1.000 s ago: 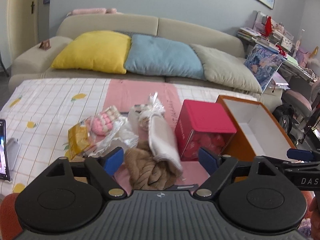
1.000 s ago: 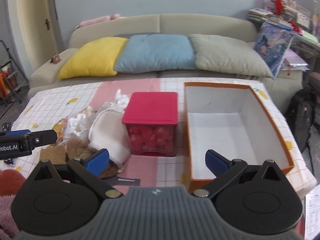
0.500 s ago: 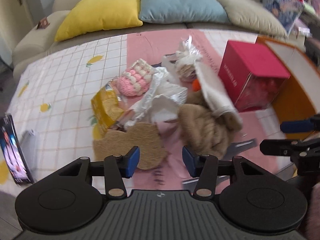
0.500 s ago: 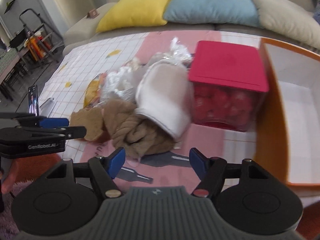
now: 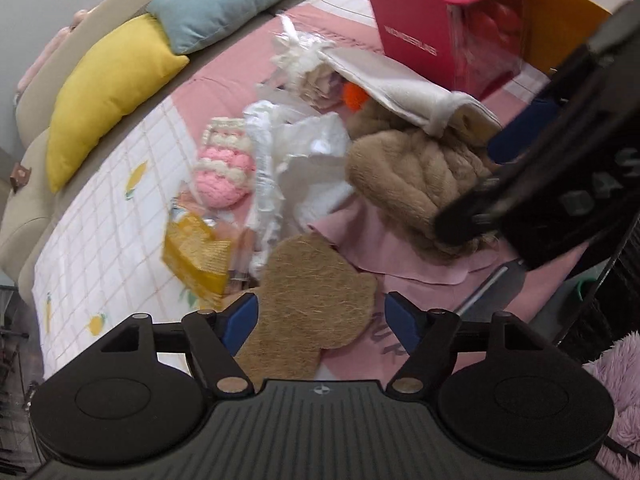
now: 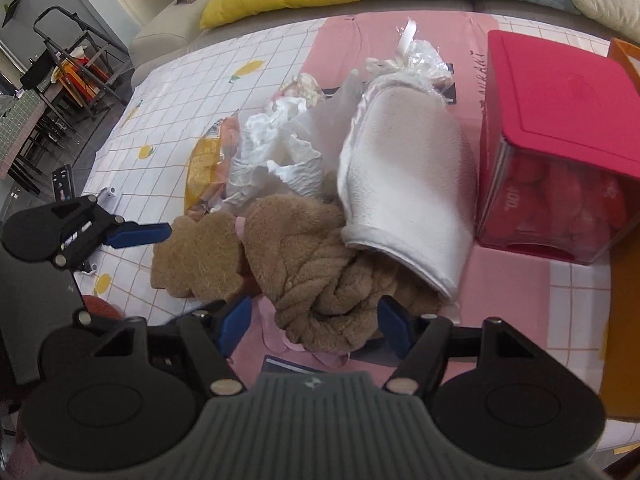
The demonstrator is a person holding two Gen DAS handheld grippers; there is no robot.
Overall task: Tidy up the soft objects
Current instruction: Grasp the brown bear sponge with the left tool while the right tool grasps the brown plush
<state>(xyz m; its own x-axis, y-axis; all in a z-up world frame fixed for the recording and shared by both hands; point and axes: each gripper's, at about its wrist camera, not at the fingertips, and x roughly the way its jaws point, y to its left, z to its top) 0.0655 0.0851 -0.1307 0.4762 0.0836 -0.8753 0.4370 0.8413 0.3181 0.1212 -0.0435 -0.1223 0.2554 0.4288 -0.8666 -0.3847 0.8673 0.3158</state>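
A pile of soft things lies on the table. A flat brown fibre mat (image 5: 316,300) sits between the open fingers of my left gripper (image 5: 320,316); it also shows in the right wrist view (image 6: 200,256). A brown twisted plush (image 6: 320,264) lies between the open fingers of my right gripper (image 6: 314,322); it also shows in the left wrist view (image 5: 408,184). A white fleece mitt (image 6: 408,200) rests on the plush. A pink crochet piece (image 5: 224,168), crumpled white plastic (image 5: 304,160) and a yellow packet (image 5: 196,256) lie further back.
A red box (image 6: 560,136) stands right of the pile, with an orange open box (image 6: 624,312) beyond it. A thin pink cloth (image 5: 400,248) lies under the plush. A phone (image 6: 62,182) lies at the table's left edge. A sofa with cushions (image 5: 108,84) is behind.
Both grippers have moved down and forward to the pile. The left now straddles the brown mat, the right straddles the brown plush. Both stay open.
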